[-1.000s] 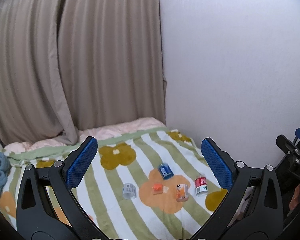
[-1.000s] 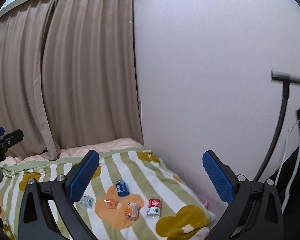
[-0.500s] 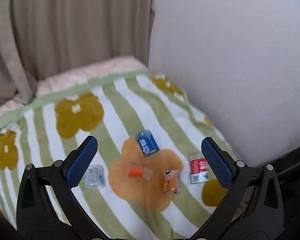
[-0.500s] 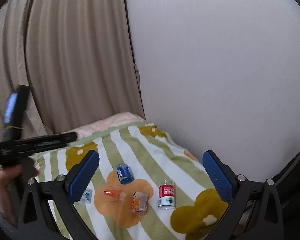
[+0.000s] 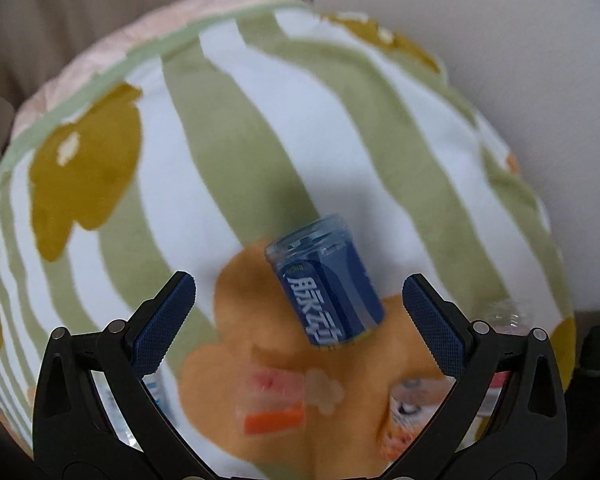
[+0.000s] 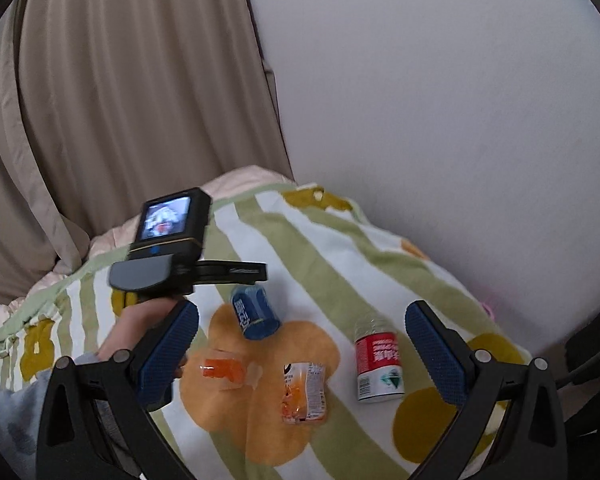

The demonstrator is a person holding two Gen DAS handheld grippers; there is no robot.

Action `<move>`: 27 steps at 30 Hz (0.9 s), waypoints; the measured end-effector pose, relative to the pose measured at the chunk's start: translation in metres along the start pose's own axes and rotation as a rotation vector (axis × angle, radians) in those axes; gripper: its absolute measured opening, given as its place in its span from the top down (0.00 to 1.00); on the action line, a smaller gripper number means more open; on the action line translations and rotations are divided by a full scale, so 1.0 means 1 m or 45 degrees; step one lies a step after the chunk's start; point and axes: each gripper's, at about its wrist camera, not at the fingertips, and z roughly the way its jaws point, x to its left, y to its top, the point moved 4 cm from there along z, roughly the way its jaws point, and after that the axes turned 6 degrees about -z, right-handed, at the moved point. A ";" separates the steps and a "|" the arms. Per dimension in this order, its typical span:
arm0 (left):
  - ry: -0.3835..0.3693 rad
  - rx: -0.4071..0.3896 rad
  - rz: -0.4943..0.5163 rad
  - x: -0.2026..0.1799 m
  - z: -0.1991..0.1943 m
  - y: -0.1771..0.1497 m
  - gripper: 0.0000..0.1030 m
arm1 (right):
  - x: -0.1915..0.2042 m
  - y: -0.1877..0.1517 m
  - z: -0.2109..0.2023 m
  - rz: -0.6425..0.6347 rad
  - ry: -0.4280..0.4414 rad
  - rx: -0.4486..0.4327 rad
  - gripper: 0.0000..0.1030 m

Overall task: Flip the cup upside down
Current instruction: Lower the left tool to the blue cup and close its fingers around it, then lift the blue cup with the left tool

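Both tongs, left (image 5: 299,312) and right (image 6: 302,342), wide apart, empty, above blue cup (image 5: 325,284).

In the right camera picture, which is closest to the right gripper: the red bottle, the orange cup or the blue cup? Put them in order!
Seen from the right wrist camera, measured from the right gripper, its jaws wide open:
1. Clear cup with orange print, standing just ahead, near the middle.
2. Clear bottle with red label, on the right side.
3. Blue cup with white lettering, farther back, left of middle, tilted.
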 end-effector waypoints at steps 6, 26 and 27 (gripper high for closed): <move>-0.058 0.132 -0.052 -0.001 0.054 0.001 0.11 | 0.001 -0.005 0.018 -0.013 -0.018 0.023 0.00; -0.235 0.114 -0.112 -0.003 0.024 -0.006 0.32 | -0.006 -0.006 0.020 0.014 -0.045 0.023 0.00; -0.242 0.097 -0.105 -0.004 0.008 -0.006 0.32 | -0.005 -0.005 0.017 0.014 -0.042 0.019 0.00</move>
